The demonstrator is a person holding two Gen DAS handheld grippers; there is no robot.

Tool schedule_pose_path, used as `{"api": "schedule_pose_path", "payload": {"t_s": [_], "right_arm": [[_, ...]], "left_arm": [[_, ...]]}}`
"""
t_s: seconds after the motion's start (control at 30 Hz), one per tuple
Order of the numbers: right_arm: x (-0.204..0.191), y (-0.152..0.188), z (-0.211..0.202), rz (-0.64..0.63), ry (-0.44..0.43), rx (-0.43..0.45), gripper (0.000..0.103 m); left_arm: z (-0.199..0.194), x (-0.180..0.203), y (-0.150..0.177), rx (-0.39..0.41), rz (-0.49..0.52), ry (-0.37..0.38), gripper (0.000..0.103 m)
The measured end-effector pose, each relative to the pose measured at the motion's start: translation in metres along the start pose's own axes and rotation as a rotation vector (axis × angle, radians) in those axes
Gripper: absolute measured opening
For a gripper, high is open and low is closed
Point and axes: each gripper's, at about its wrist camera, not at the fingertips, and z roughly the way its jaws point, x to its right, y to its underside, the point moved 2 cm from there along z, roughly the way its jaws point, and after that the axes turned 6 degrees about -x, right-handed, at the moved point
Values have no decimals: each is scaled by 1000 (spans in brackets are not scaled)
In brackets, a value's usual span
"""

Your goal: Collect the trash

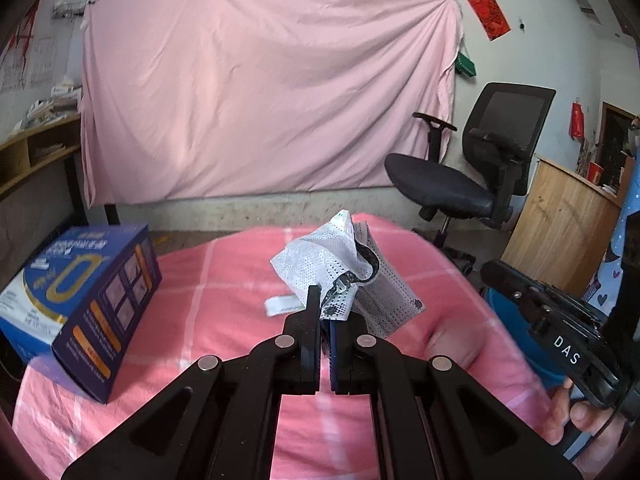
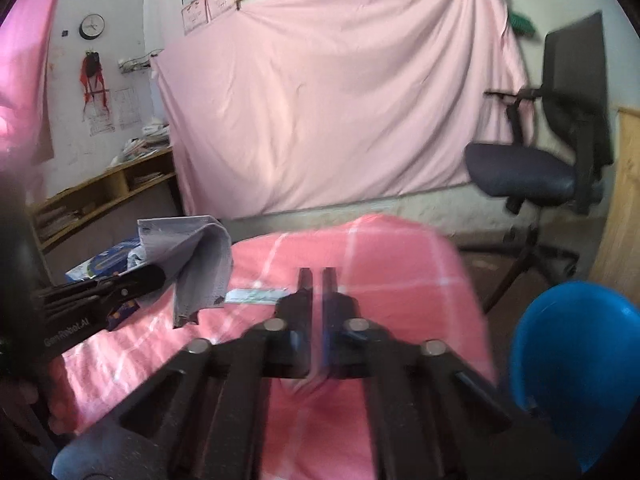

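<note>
My left gripper [image 1: 325,312] is shut on a crumpled white and grey perforated wrapper [image 1: 332,264] and holds it above the pink checked cloth [image 1: 224,304]. The same wrapper [image 2: 196,256] hangs from the left gripper [image 2: 158,276] in the right wrist view. My right gripper [image 2: 317,280] is shut and empty above the cloth [image 2: 380,264]. A small white paper strip [image 1: 282,305] lies flat on the cloth just beyond the left fingers; it also shows in the right wrist view [image 2: 256,295]. A blue bin [image 2: 576,360] stands low at the right.
A dark blue printed box [image 1: 84,300] stands on the cloth's left side. A black office chair [image 1: 476,164] is beyond the table at the right, next to a wooden cabinet [image 1: 560,220]. A pink sheet [image 1: 264,92] covers the back wall. Wooden shelves [image 2: 104,192] stand at the left.
</note>
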Motion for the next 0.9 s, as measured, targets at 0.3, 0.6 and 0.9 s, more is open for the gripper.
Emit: {"api": "schedule_pose_path", "payload": {"t_s": [0.3, 0.6, 0.9], "right_arm": [[34, 17, 29, 137, -91, -221, 38], [36, 19, 30, 161, -108, -230, 70], [13, 28, 44, 104, -210, -299, 78]], "left_arm": [[13, 18, 5, -58, 16, -23, 1], [24, -15, 28, -133, -76, -70, 1], [18, -43, 40, -142, -119, -92, 1]]}}
